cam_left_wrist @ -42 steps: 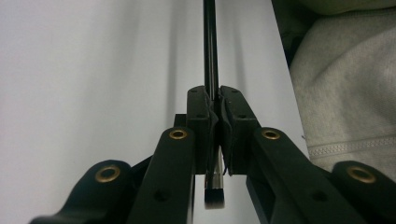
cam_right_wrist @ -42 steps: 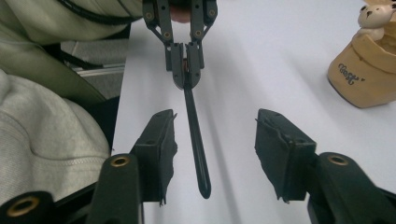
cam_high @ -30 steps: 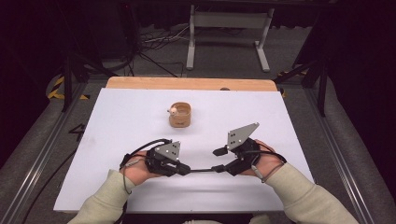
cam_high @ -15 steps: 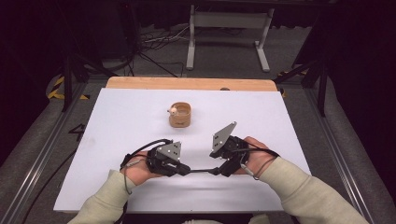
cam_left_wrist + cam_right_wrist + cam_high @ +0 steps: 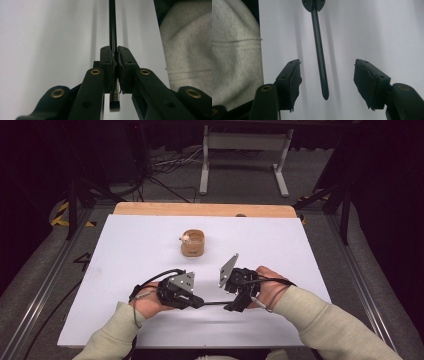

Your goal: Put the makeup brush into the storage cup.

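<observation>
On a white counter (image 5: pixel 310 255), near its front edge, a person held a claw in each hand. The left claw (image 5: pixel 196 301) was pinched tight on a thin black brush (image 5: pixel 216 303), gripping it close to the bristle end, so the handle reached across toward the right claw (image 5: pixel 231 307). The right claw's jaws were spread wide, with the brush's tapered handle tip (image 5: pixel 325 93) lying between them, touching neither. Farther back, near the counter's middle, stood a small round wooden cup (image 5: pixel 193 243).
</observation>
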A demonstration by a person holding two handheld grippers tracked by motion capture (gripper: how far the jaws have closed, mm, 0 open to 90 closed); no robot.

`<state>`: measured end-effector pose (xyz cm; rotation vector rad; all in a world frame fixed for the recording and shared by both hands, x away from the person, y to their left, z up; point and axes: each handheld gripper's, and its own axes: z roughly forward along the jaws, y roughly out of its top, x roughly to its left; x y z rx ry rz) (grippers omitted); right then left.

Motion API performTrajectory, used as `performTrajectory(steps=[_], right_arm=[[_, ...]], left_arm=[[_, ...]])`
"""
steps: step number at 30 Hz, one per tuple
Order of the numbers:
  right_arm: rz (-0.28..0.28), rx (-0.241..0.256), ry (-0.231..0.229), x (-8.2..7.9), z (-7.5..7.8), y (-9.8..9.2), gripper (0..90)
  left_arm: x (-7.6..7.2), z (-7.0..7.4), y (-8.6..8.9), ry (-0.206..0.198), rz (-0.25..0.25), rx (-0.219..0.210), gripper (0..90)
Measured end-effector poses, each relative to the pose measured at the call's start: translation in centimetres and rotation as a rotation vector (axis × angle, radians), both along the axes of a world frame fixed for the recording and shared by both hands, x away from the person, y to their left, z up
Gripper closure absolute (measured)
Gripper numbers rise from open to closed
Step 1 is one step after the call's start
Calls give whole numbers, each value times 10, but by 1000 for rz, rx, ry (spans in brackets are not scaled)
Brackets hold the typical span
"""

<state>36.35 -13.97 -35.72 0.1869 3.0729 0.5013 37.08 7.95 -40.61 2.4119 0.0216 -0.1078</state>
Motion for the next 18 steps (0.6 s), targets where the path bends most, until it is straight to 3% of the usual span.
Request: performTrajectory(steps=[10, 18], right_arm=[[14, -84, 16, -1, -5, 9, 423], [27, -137, 34, -3, -9, 15, 519]], left_arm=[[0, 0, -1, -2, -1, 13, 833], [1, -1, -2, -4, -8, 14, 833]])
